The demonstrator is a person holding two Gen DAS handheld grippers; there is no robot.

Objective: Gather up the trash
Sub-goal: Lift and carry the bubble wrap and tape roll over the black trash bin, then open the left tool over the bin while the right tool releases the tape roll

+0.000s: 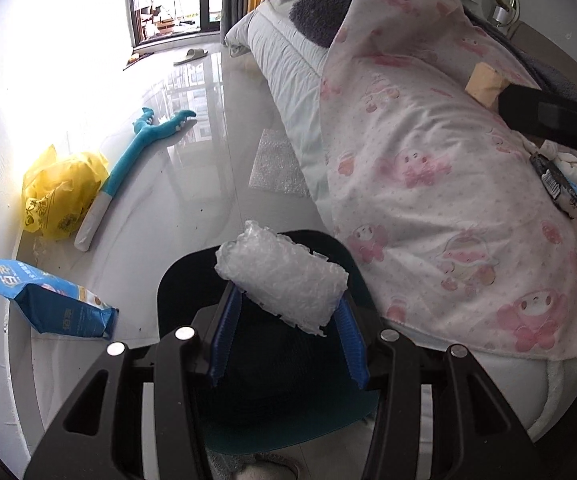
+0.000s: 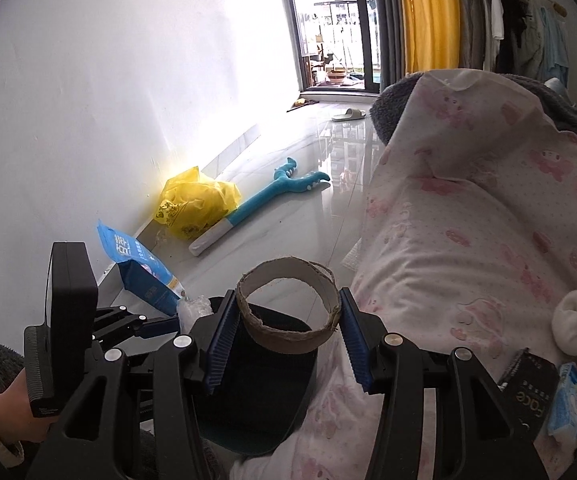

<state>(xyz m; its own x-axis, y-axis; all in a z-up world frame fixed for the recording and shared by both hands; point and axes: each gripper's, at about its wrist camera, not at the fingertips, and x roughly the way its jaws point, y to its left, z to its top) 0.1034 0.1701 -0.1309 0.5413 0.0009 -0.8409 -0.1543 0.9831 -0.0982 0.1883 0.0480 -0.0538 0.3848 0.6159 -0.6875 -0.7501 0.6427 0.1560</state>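
My left gripper pinches a crinkly clear bubble-wrap wad; my right gripper clamps a frayed brown cardboard ring. A black packet reads "Face".

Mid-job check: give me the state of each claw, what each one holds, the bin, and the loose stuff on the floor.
left claw: shut on bubble wrap wad, above the bin
right claw: shut on cardboard ring, above the bin
trash bin: open-topped, contents not visible
yellow bag: crumpled, against the wall
blue packet: torn open, lying on the floor
bubble wrap sheet: flat beside the bed
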